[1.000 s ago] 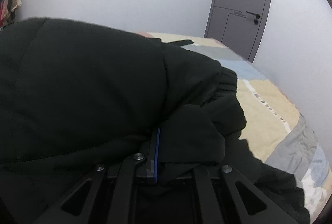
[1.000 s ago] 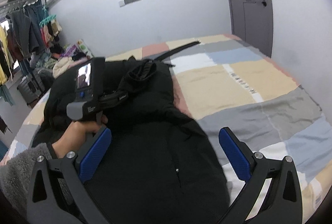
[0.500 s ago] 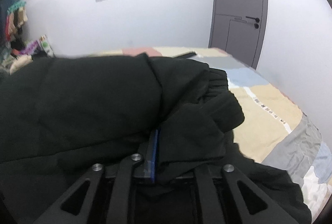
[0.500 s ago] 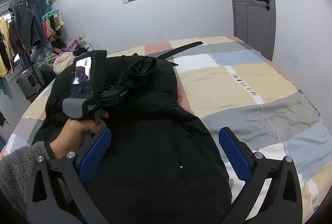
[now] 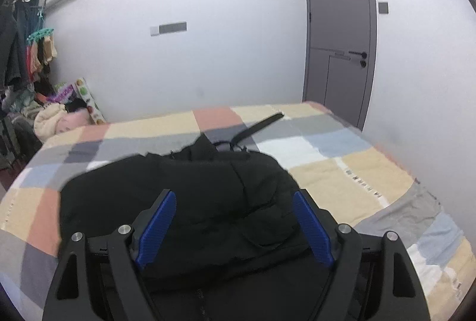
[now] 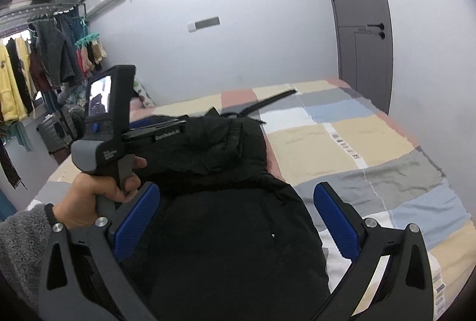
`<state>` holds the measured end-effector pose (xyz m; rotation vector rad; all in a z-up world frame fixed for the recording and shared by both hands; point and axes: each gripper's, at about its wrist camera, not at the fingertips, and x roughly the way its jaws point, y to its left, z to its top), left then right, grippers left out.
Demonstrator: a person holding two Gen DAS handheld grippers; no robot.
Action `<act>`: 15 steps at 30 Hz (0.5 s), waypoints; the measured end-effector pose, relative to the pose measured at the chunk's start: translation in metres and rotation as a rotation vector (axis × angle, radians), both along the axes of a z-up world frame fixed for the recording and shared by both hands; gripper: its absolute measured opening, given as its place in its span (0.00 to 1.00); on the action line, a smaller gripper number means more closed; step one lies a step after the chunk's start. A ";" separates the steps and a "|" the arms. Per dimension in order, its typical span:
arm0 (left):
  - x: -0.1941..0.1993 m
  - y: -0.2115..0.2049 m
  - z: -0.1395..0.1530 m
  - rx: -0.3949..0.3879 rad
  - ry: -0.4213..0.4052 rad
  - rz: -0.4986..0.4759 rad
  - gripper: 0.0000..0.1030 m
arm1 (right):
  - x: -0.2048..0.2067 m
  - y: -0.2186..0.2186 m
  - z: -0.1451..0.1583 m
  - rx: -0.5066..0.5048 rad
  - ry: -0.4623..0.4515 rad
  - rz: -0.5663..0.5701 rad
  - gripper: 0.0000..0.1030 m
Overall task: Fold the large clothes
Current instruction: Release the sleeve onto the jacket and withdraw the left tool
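A large black padded jacket (image 5: pixel 208 202) lies on the patchwork bedspread (image 5: pixel 372 181), its upper part folded back over the body. In the left wrist view my left gripper (image 5: pixel 233 203) hovers above it, its jaws opening, with no cloth between the blue pads (image 5: pixel 157 226). In the right wrist view the jacket (image 6: pixel 226 231) fills the lower middle. My right gripper (image 6: pixel 236 196) stands open over it, nothing between its fingers. The left gripper's grey handle (image 6: pixel 101 148) sits in a hand (image 6: pixel 98 190) at the left, raised above the jacket.
A black strap (image 5: pixel 258 124) lies on the bed beyond the jacket. A grey door (image 5: pixel 342 47) stands at the right. Hanging clothes (image 6: pixel 38 65) and piled items (image 5: pixel 59 113) crowd the left side. The bedspread (image 6: pixel 372 148) to the jacket's right bears nothing.
The left gripper, shut on black jacket cloth before, has let go, opened and risen; the cloth now lies on the jacket. The right gripper rose a little and stayed open.
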<state>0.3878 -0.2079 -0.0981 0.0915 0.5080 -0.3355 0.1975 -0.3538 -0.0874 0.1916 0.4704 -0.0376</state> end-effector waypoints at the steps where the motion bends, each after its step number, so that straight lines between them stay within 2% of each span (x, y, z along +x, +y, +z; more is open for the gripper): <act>1: -0.009 0.007 0.010 -0.011 -0.002 0.002 0.78 | -0.006 0.002 0.007 -0.001 -0.011 0.004 1.00; 7: -0.053 0.043 0.071 -0.023 -0.040 0.061 0.78 | -0.033 0.014 0.038 -0.010 -0.073 0.018 1.00; 9: -0.069 0.057 0.089 -0.033 -0.029 0.086 0.78 | -0.041 0.018 0.044 -0.013 -0.087 0.022 1.00; 15: -0.128 0.097 0.120 -0.023 -0.041 0.129 0.78 | -0.068 0.031 0.055 -0.015 -0.120 0.027 1.00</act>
